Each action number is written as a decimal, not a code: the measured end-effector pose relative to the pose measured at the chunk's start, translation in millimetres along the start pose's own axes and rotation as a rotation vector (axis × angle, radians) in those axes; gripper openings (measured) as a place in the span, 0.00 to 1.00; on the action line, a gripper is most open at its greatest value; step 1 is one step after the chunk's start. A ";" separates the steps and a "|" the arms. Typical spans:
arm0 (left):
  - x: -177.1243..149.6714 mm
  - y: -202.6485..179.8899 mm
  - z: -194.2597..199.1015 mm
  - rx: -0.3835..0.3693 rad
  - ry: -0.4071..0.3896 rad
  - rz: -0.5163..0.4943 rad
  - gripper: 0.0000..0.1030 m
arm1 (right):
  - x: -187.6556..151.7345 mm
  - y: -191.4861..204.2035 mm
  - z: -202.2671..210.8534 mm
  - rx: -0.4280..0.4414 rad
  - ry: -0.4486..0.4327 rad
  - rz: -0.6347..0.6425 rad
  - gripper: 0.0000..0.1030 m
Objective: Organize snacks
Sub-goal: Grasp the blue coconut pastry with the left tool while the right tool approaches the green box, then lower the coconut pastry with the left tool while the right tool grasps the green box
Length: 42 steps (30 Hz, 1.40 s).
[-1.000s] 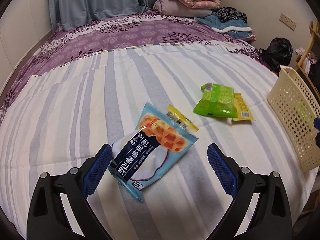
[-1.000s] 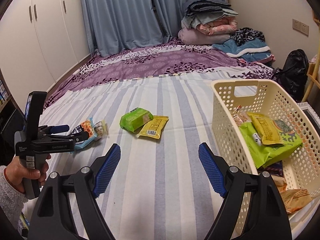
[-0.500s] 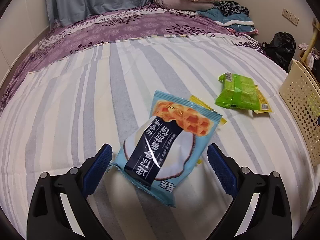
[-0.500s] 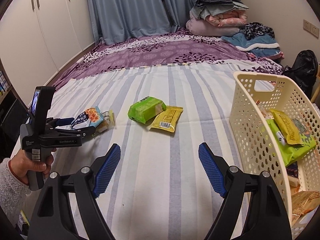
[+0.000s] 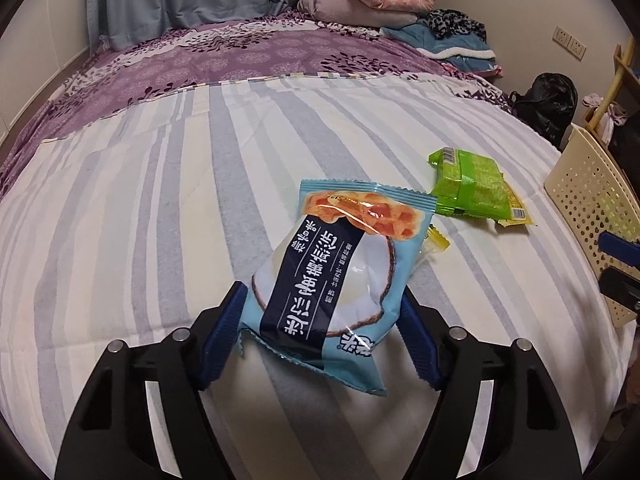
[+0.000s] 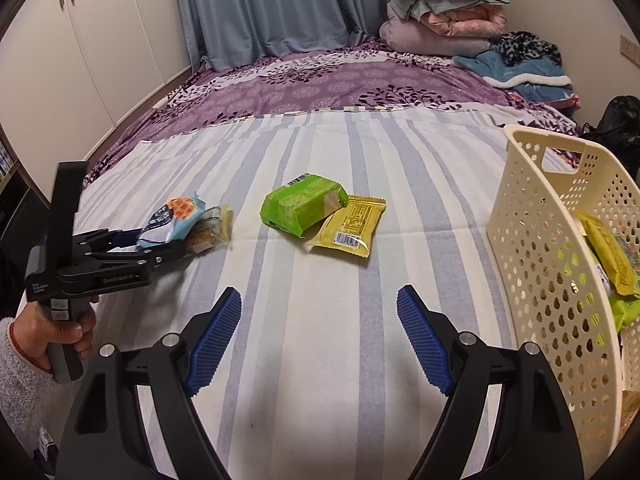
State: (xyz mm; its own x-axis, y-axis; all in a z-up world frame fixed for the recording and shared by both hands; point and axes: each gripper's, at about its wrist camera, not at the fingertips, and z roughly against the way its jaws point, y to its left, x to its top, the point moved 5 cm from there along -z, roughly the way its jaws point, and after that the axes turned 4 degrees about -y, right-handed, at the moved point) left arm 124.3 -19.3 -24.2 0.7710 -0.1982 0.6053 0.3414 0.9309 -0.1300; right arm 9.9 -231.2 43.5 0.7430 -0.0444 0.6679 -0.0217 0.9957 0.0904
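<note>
A light blue snack packet (image 5: 332, 280) with a dark band lies tilted between the pads of my left gripper (image 5: 322, 300), whose jaws are closing and touch its two sides. The right wrist view shows the same packet (image 6: 172, 220) raised at its far end in the left gripper (image 6: 160, 240). A small yellow packet (image 5: 436, 242) lies just behind it. Further right a green packet (image 6: 302, 204) rests partly on a flat yellow packet (image 6: 352, 226). My right gripper (image 6: 319, 296) hovers open over the striped sheet, nothing between its fingers. The cream basket (image 6: 532, 216) holds several snacks.
A person's hand (image 6: 60, 332) in a fuzzy sleeve holds the left gripper at the bed's left edge. Folded blankets (image 6: 444, 20) are piled at the far end of the bed. A black bag (image 5: 548, 100) sits beyond the right edge, and white wardrobe doors (image 6: 80, 40) stand to the left.
The left gripper moved forward over the blue packet and its jaws came in onto the packet's sides. The right gripper moved forward and down, toward the green and yellow packets.
</note>
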 end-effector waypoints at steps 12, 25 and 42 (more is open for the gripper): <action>-1.3 24.3 45.0 0.029 -0.092 0.102 0.69 | 44.5 13.5 -59.2 0.007 -0.027 0.092 0.85; 0.4 28.4 63.4 0.024 -0.126 0.124 0.69 | 67.3 34.9 -129.8 0.050 0.061 0.254 0.88; -6.9 25.0 51.9 0.014 -0.080 0.144 0.69 | 54.1 38.3 -128.7 0.074 0.088 0.252 0.74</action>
State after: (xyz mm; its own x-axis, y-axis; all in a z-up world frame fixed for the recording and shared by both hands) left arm 99.6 21.2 9.1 0.7660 -0.0382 0.6417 0.2225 0.9523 -0.2089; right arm 135.3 -184.9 -12.0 0.7629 0.2140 0.6101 -0.2597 0.9656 -0.0141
